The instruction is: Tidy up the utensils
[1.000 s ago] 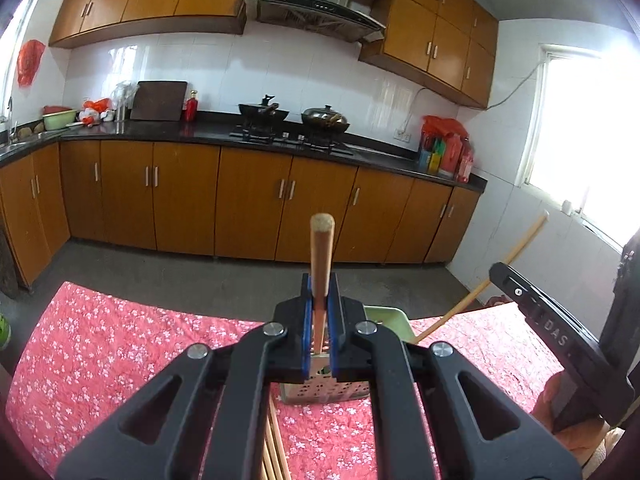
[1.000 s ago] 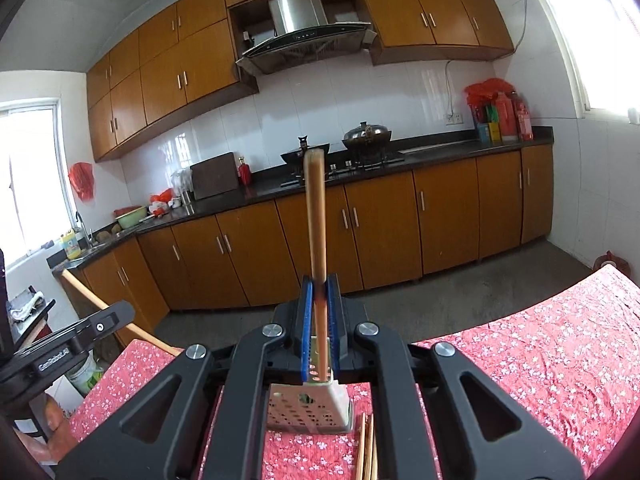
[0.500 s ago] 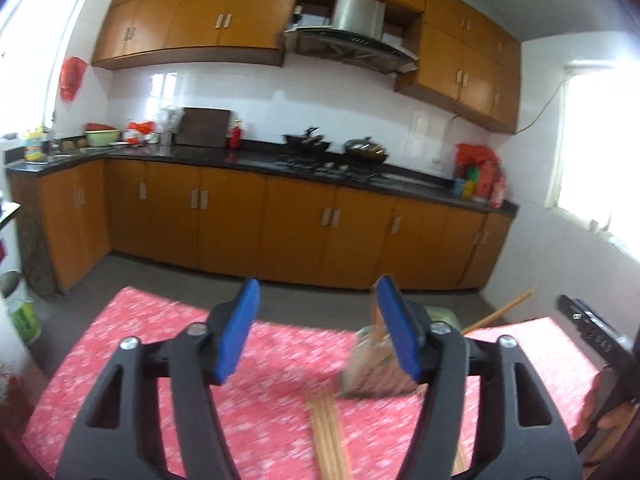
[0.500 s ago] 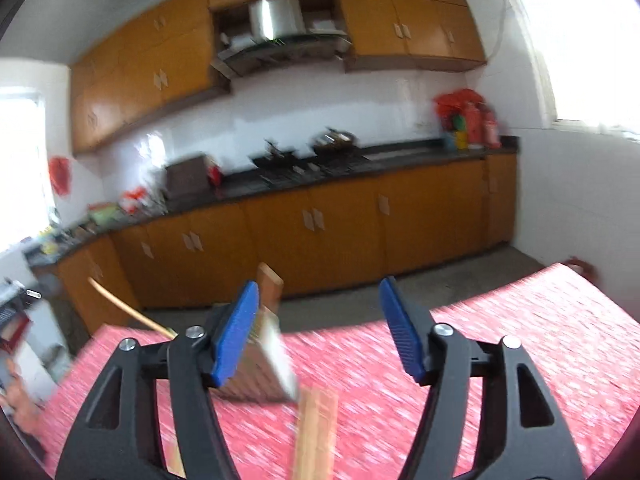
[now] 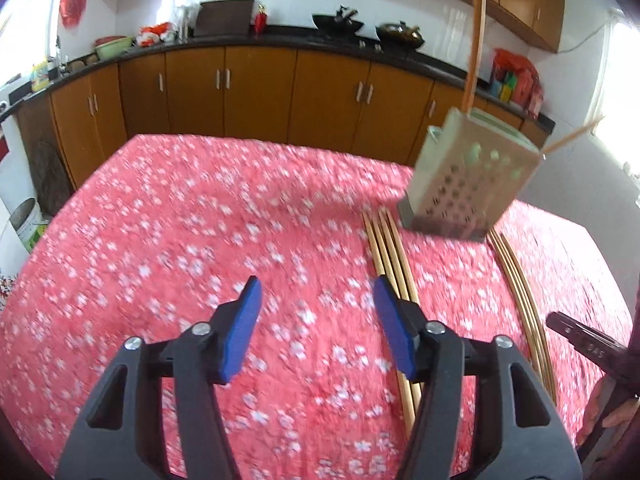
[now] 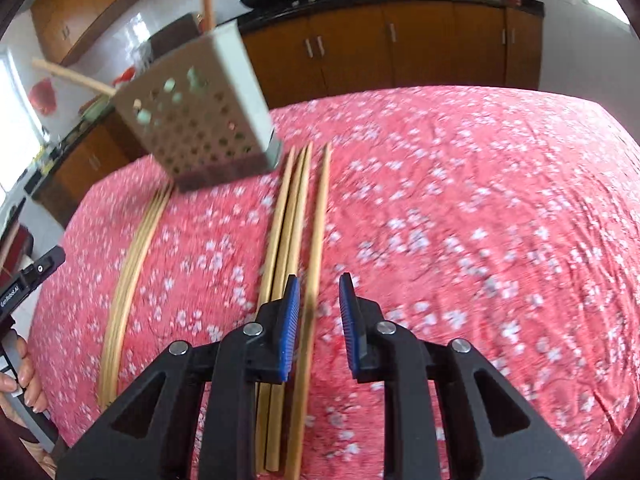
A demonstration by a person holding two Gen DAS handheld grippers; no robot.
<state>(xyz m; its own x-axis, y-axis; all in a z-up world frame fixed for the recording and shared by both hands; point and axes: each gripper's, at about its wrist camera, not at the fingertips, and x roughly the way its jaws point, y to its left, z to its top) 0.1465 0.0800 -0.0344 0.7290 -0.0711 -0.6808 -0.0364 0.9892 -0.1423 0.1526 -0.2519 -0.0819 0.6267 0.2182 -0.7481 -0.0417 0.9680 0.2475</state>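
Note:
A perforated metal utensil holder (image 5: 468, 184) stands on the red floral tablecloth (image 5: 200, 240) with two wooden chopsticks (image 5: 476, 44) sticking out of it. It also shows in the right wrist view (image 6: 196, 120). Two bundles of wooden chopsticks lie on the cloth: one bundle (image 5: 394, 264) by my left gripper (image 5: 316, 328), another (image 5: 520, 280) further right. My left gripper is open and empty, just left of its bundle. My right gripper (image 6: 318, 324) is open and low over a bundle (image 6: 296, 216), with one chopstick (image 6: 316, 240) running between its jaws.
The table's far edge faces orange kitchen cabinets (image 5: 256, 92) and a dark counter with pans. The other hand-held gripper shows at the right edge of the left wrist view (image 5: 584, 344) and at the left edge of the right wrist view (image 6: 28, 280).
Both grippers let go of the chopsticks they held upright over the holder and opened. Both then dropped toward the chopstick bundles on the cloth. The right jaws have narrowed since half a second ago.

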